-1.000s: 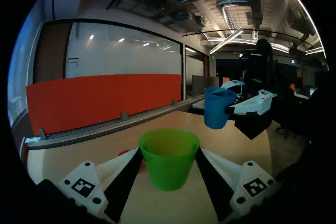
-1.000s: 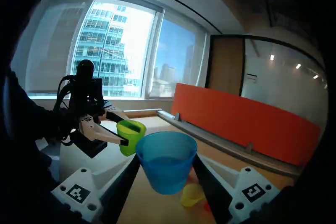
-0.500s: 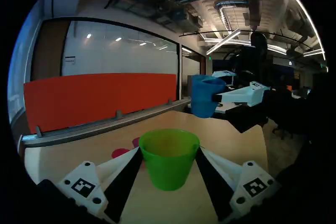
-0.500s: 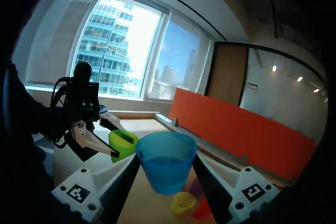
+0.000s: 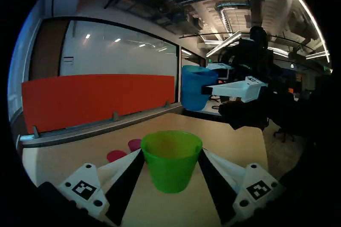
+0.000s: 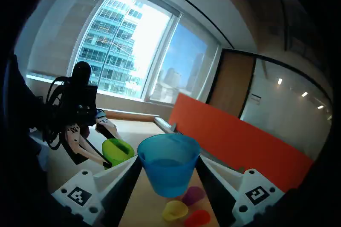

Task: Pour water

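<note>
**Blue cup (image 5: pixel 194 87) has risen above the green cup (image 5: pixel 171 163)**

Since a second ago, we see the blue cup climb up and leftward in the left gripper view, while in the right gripper view the green cup has sunk lower.

Reading the left gripper view from the left, an orange panel (image 5: pixel 98 99) stands along the far edge of the surface (image 5: pixel 238 142). A red cup (image 5: pixel 116 155) and a magenta cup (image 5: pixel 134 144) sit on the surface just beyond the left gripper (image 5: pixel 171 155), which pinches the upright green cup from both sides. Higher and to the right, the right gripper (image 5: pixel 204 83) holds the blue cup in the air, well clear of the surface.

In the right gripper view, the left gripper carries the green cup at the left. In the middle, our right gripper presses both fingers on the blue cup, and water shows through its wall. A small yellow cup (image 6: pixel 174 210) rests on the surface below it.
</note>
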